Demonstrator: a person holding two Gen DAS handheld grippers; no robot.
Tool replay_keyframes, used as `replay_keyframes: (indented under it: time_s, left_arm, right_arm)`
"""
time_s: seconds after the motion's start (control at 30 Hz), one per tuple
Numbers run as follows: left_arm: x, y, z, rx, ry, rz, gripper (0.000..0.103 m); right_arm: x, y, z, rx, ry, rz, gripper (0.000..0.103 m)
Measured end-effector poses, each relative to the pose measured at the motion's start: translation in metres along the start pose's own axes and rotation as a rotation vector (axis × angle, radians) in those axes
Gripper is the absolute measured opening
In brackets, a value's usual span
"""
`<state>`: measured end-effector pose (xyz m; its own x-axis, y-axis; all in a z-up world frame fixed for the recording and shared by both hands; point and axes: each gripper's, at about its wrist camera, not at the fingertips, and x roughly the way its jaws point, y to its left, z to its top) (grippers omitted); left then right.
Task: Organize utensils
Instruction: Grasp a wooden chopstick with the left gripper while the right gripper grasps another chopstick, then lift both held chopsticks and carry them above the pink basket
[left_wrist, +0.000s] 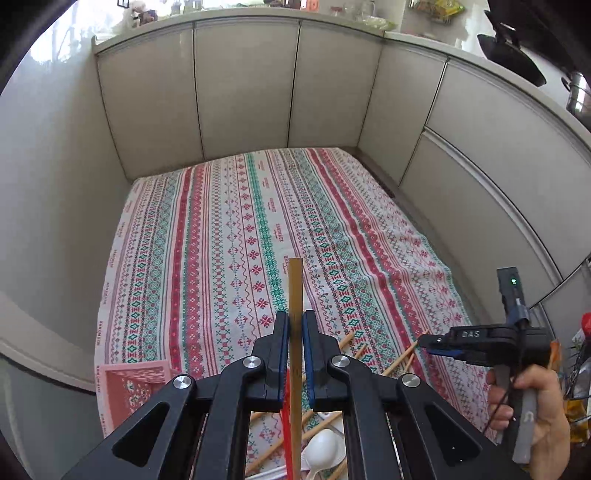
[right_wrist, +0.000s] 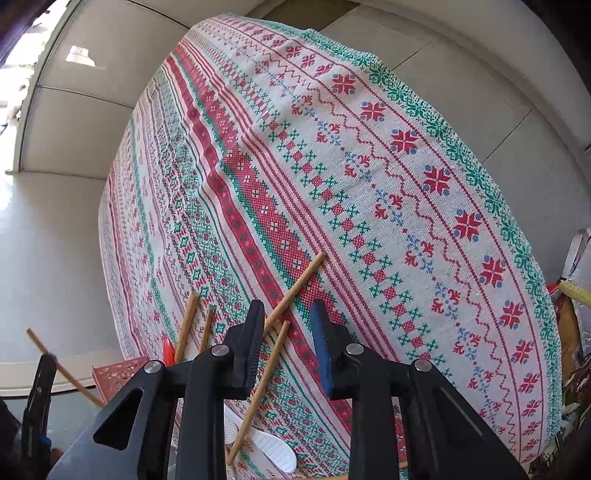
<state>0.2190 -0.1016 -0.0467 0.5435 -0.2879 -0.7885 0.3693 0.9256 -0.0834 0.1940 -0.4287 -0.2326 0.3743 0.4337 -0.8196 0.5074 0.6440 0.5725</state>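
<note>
A single wooden chopstick (left_wrist: 295, 314) stands almost upright, pinched between the blue-padded jaws of the left gripper (left_wrist: 295, 328), its top end rising above the fingertips and its lower end running down past the red chopsticks (left_wrist: 287, 424) beneath the tool. Below that held stick, loose on the patterned tablecloth (left_wrist: 229, 229), lie more wooden chopsticks (left_wrist: 400, 360) — several fanned out at angles to its right — and a white plastic spoon (left_wrist: 323, 448) near the bottom edge. To the left of the held chopstick, at the cloth's near corner, sits a pink perforated basket (left_wrist: 129, 387). Off to its right the right gripper (left_wrist: 430, 341) is held by a bare hand (left_wrist: 532, 402), pointing inward over the table edge; from its own camera its jaws stand spread apart with nothing between them, hovering above a long chopstick (right_wrist: 295, 288) and a shorter one (right_wrist: 258, 387) that lie on the cloth. In that same view a white ridged scoop-shaped utensil (right_wrist: 273, 450) lies near the bottom. Pale cabinet doors (left_wrist: 243, 85) wall in the table on its far side.
</note>
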Motion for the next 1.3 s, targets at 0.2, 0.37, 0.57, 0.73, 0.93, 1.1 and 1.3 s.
replay_keyframes:
  time_s: [0.2,0.37,0.57,0.73,0.93,1.1,1.3]
  left_arm:
    - [-0.049,0.009,-0.027,-0.049,-0.112,-0.010,0.007]
    - [-0.063,0.027,-0.054,-0.117,-0.159,-0.019,0.007]
    - [-0.068,0.039,-0.073,-0.144,-0.167,-0.017,0.007]
    - [-0.073,0.048,-0.076,-0.161,-0.175,-0.022,0.007]
    - [-0.070,0.060,-0.080,-0.179,-0.162,-0.013,0.007]
    - [-0.075,0.075,-0.080,-0.209,-0.174,-0.012,0.007]
    - [-0.094,0.082,-0.079,-0.202,-0.240,0.000,0.007]
  right_arm:
    - [0.014,0.010,0.008,0.023,0.000,-0.031,0.023]
    - [0.019,0.030,0.009,-0.017,-0.032,-0.132,0.022]
    - [0.027,0.050,0.012,-0.042,-0.062,-0.241,0.022]
    - [0.034,0.065,0.006,-0.057,-0.125,-0.345,0.015]
    - [0.034,0.063,0.007,-0.008,-0.179,-0.317,0.009]
    - [0.030,0.053,0.008,-0.012,-0.165,-0.216,0.005]
    - [0.011,0.067,0.003,-0.098,-0.169,-0.131,0.005]
